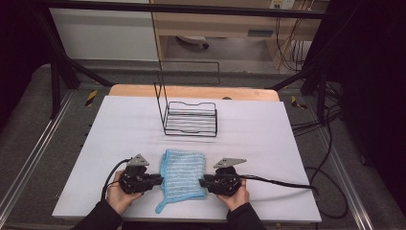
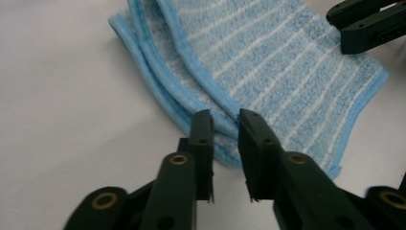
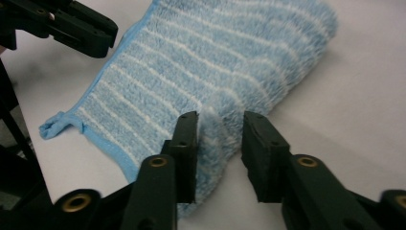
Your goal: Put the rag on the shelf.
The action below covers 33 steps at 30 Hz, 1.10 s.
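A folded light-blue towel with white stripes (image 1: 183, 175) lies flat near the table's front edge, with a small loop tab at its near left corner. My left gripper (image 1: 159, 180) is at the towel's left edge. Its jaws (image 2: 225, 117) stand slightly apart, and the top layer's hem (image 2: 210, 91) reaches in at their tips. My right gripper (image 1: 203, 182) is at the towel's right edge. It is open (image 3: 220, 120), and the towel's fluffy folded edge (image 3: 215, 139) lies between its jaws, with a gap at one side. A hand holds each gripper.
A black wire rack (image 1: 190, 120) with a tall wire handle stands on the white table (image 1: 119, 129), behind the towel. A black cable (image 1: 282, 183) trails right from the right gripper. Metal frame rails run along both sides of the table.
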Each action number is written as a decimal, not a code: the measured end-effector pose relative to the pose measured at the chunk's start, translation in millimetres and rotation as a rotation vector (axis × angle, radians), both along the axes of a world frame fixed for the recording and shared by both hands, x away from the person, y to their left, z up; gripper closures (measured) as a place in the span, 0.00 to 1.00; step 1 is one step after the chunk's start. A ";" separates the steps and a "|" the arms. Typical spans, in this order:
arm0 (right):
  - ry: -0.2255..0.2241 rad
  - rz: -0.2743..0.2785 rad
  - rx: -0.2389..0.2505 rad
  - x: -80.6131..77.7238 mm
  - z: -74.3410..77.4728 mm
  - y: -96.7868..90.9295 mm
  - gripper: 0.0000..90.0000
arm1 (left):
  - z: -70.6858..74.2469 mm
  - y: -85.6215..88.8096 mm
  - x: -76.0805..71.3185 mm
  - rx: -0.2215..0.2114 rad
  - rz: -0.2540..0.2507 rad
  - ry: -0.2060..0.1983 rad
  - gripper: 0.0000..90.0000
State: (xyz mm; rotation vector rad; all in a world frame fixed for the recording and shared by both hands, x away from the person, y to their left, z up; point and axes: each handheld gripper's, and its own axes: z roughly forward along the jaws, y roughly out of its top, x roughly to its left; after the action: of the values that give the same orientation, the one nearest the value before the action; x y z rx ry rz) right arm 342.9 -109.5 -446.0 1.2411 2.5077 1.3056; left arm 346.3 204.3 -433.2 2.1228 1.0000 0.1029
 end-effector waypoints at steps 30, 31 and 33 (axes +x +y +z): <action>-0.128 -0.020 0.028 21.1 14.6 -50.2 0.06 | 32.4 -11.4 72.0 -0.001 0.122 -0.084 0.25; -0.124 -0.019 0.026 21.1 14.1 -49.9 0.06 | 30.9 -14.0 74.9 0.004 0.125 -0.076 0.27; -0.123 -0.018 0.029 21.0 13.5 -49.3 0.06 | 26.1 -18.2 79.6 0.004 0.124 -0.062 0.32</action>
State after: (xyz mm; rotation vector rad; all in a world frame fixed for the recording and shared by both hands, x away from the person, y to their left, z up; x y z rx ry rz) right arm 364.0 -158.8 -432.5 1.1486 2.3971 1.3737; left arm 425.9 186.1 -407.1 2.0476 1.0949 0.2309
